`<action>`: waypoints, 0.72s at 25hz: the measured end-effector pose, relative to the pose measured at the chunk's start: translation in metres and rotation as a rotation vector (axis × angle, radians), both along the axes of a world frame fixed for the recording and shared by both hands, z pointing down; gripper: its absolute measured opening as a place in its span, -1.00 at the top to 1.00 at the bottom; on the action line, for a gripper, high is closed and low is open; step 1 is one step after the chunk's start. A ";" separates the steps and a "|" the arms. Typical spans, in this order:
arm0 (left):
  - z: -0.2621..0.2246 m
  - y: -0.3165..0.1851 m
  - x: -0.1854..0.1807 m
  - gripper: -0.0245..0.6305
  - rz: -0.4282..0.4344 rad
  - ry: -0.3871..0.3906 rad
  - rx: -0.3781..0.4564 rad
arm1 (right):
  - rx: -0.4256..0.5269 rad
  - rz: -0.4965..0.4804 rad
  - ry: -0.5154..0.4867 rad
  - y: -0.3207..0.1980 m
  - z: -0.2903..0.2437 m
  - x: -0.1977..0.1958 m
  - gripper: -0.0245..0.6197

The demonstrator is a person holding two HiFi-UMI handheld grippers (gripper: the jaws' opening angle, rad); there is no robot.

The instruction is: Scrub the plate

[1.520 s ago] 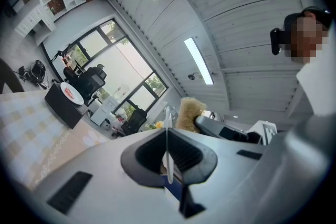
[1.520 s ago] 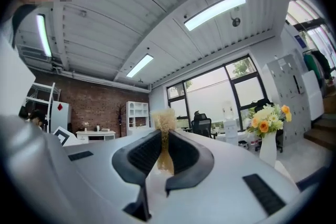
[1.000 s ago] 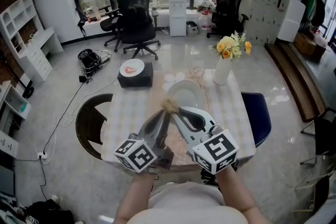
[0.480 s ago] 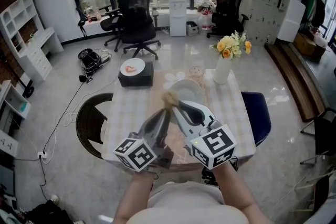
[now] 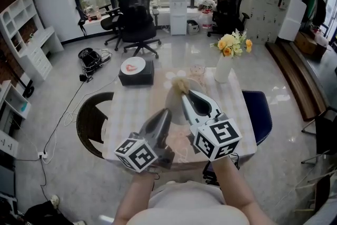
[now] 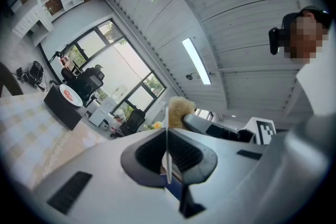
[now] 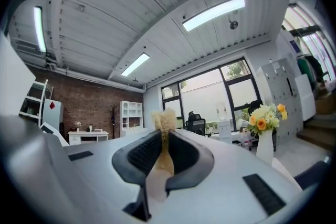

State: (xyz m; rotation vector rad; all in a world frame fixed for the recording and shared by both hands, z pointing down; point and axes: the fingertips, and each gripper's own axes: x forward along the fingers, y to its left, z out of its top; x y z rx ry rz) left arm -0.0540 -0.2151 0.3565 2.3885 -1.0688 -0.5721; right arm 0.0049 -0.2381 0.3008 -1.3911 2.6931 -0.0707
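Note:
My left gripper (image 5: 165, 113) is shut on the rim of a white plate (image 5: 174, 104), which it holds up over the table. In the left gripper view the plate (image 6: 167, 161) shows edge-on as a thin white line between the jaws. My right gripper (image 5: 187, 94) is shut on a tan fibrous scrubber (image 5: 180, 85), whose tuft sits at the plate's far upper edge. The right gripper view shows the scrubber (image 7: 164, 124) sticking up from between shut jaws. From the left gripper view the scrubber (image 6: 179, 110) pokes up just beyond the plate.
The table (image 5: 126, 108) has a pale checked cloth. A white vase of yellow flowers (image 5: 223, 69) stands at its far right, a glass (image 5: 197, 71) beside it. A black box (image 5: 135, 76) bearing a small plate sits far left. A dark chair (image 5: 90, 125) and a blue seat (image 5: 261, 113) flank the table.
My right gripper has carried the scrubber up and away across the plate, from its near left part to its far edge. The left gripper has hardly moved.

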 end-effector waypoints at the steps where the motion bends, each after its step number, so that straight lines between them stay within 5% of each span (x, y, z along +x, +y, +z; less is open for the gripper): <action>1: 0.000 0.000 0.000 0.86 0.001 0.000 -0.001 | -0.007 0.013 -0.014 -0.002 0.000 0.003 0.78; 18: 0.001 0.000 0.004 0.86 0.003 -0.009 0.000 | -0.143 0.231 -0.159 -0.027 0.026 0.072 0.78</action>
